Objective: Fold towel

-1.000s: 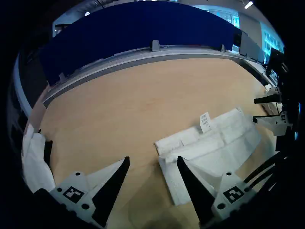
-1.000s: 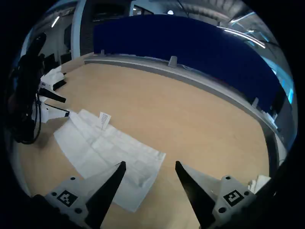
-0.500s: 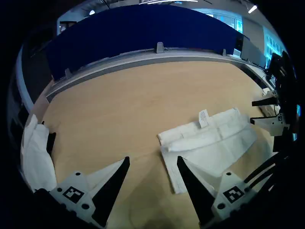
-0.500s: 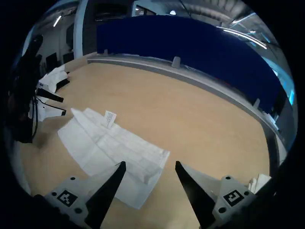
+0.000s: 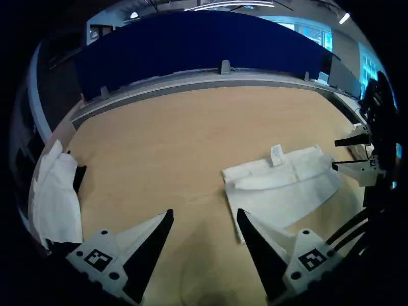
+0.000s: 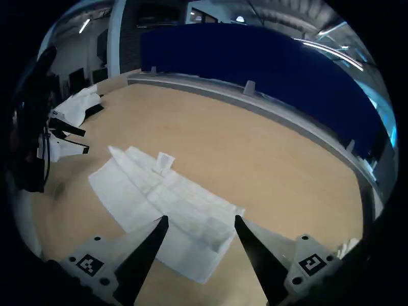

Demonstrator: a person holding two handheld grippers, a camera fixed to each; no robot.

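Observation:
A white towel (image 5: 283, 183) lies partly folded on the wooden table (image 5: 178, 137), its label tag (image 5: 277, 153) sticking up at the far edge. My left gripper (image 5: 204, 224) is open above the table just left of the towel's near corner. In the right gripper view the same towel (image 6: 163, 204) stretches from left to the middle, with its tag (image 6: 164, 162) upright. My right gripper (image 6: 200, 229) is open, its fingers straddling the towel's near end. The right gripper (image 5: 357, 153) appears far right in the left gripper view; the left gripper (image 6: 66, 137) appears far left in the right gripper view.
A pile of white cloth (image 5: 53, 199) lies at the table's left edge, also seen as white cloth (image 6: 81, 104) in the right gripper view. A blue partition (image 5: 204, 46) with a grey rail (image 5: 204, 84) runs along the table's far side. More white cloth (image 6: 349, 245) sits at the lower right.
Both grippers have shifted: the towel has slid rightwards in both views, away from the left gripper's fingers and under the right gripper's fingers. Both stay open.

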